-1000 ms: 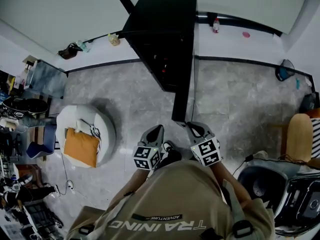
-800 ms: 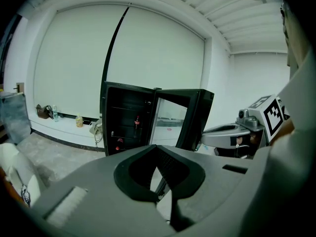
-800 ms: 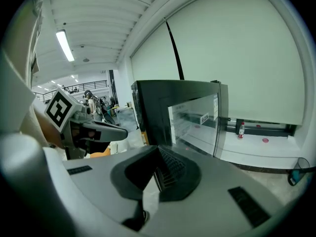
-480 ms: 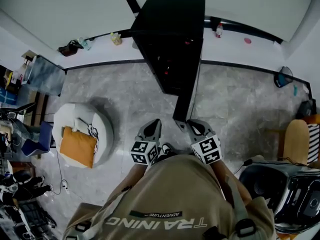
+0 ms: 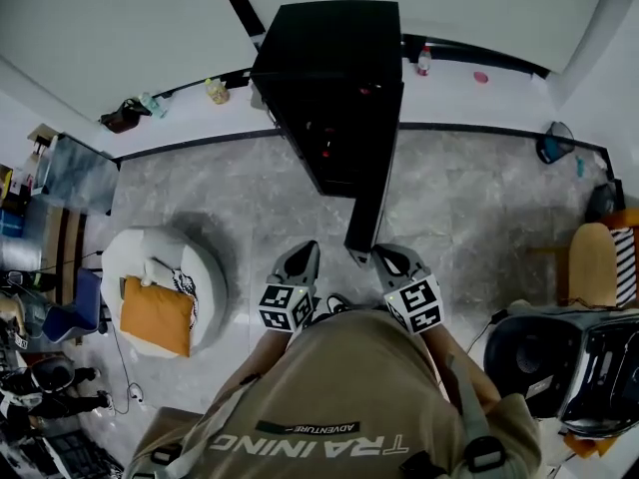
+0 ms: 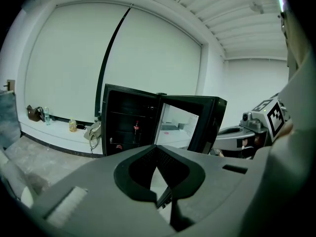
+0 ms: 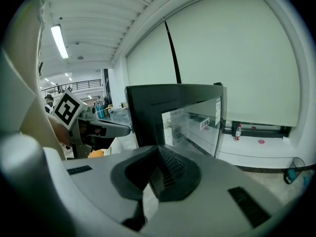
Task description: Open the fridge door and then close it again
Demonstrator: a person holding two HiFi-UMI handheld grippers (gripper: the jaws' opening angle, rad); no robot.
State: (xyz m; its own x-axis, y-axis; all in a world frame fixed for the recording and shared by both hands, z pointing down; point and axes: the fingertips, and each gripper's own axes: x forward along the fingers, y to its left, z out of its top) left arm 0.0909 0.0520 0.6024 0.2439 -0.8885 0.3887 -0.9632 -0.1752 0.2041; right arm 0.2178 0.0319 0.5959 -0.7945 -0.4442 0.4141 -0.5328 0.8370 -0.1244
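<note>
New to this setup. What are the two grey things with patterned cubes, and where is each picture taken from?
They are hand-held grippers: the person holds a left gripper and a right gripper, each bearing a marker cube. One picture looks down from a head camera; the other two ride on the grippers, looking along their jaws. Both are shut, holding nothing. Ahead stands a black fridge, its door swung open. A white seat with an orange cushion sits on the floor.
</note>
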